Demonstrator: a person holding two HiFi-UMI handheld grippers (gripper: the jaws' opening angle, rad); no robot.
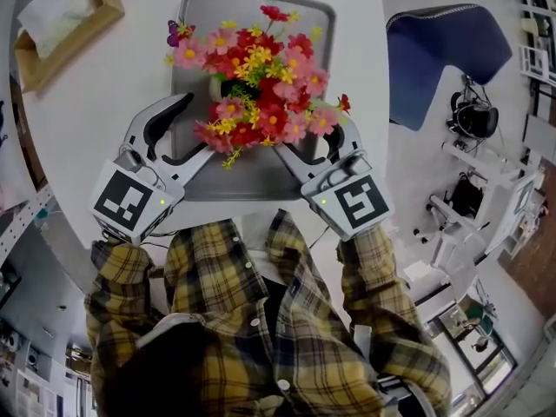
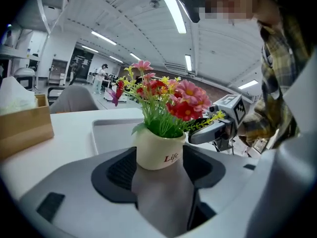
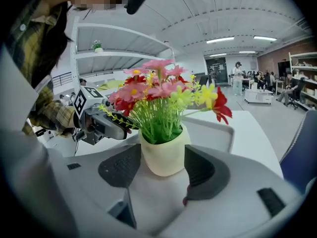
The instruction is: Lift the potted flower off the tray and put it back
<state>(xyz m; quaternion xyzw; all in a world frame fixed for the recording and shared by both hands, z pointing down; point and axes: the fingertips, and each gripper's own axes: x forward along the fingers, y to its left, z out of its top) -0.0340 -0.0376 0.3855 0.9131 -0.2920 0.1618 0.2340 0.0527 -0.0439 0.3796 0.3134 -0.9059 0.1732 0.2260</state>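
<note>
The white table [image 1: 365, 76] carries the grey tray [image 1: 195, 24], which lies straight ahead of both grippers and reaches under their tips. On the tray stands the potted flower [image 1: 256, 76], between the two grippers: to the inner side of the left gripper [image 1: 195, 127] and to the inner side of the right gripper [image 1: 306, 137]. Each gripper's jaws stand wide apart. In each gripper view the cream pot [image 2: 159, 150] sits upright just past the dark pads, framed by them, with neither pair pressing on its wall.

Nothing is gripped, and the pot rests on the tray. This looks like either the reach before the lift or the let-go after the return; which one cannot be told. If the lift lies ahead, each gripper needs to ease forward under the blooms until its pads flank the pot wall. Both should then close evenly and rise together, keeping the pot upright.
</note>
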